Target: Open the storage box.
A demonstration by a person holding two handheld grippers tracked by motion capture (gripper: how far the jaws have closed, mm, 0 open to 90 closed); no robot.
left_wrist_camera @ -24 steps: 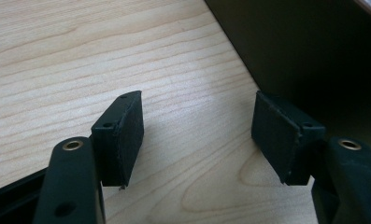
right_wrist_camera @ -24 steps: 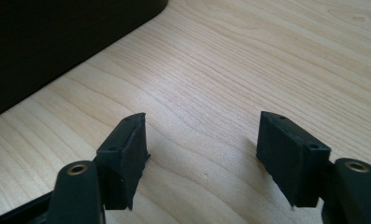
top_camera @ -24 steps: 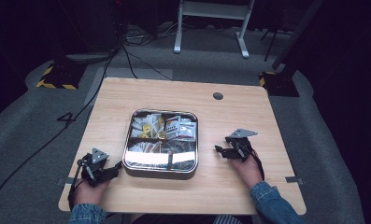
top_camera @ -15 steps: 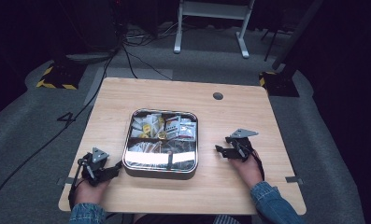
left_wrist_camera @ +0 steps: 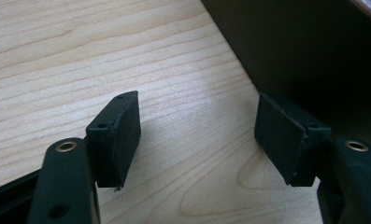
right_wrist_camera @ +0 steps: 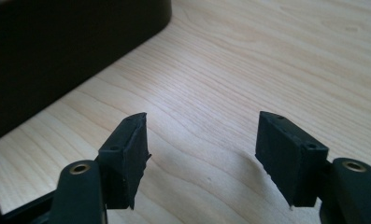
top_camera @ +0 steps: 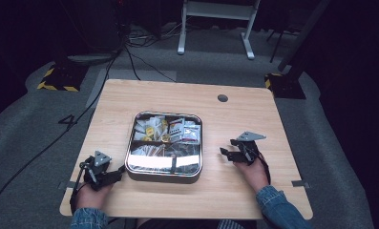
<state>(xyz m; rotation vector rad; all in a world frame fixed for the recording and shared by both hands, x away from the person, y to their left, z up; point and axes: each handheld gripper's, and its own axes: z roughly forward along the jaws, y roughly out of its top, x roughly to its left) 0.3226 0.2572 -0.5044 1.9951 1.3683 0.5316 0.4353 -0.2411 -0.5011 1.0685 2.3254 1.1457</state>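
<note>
A square metal tin (top_camera: 163,168) with rounded corners sits in the middle of the wooden table (top_camera: 144,98). Dividers split it into compartments that hold several small packets and sachets (top_camera: 175,130). My left gripper (top_camera: 116,174) rests on the table just left of the tin's front corner, jaws open, nothing between them. In the left gripper view the tin's dark wall (left_wrist_camera: 304,51) rises close at the upper right beyond the open gripper (left_wrist_camera: 197,135). My right gripper (top_camera: 227,152) lies to the right of the tin, open and empty. The right gripper view has the tin's wall (right_wrist_camera: 57,51) at the upper left, past the gripper (right_wrist_camera: 202,151).
A round cable hole (top_camera: 222,98) sits near the table's far edge. Tape marks (top_camera: 298,183) stick to the table's front corners. Beyond the table stand a white frame (top_camera: 215,24) and floor cables (top_camera: 130,52) on grey carpet. Bare wood lies around the tin on all sides.
</note>
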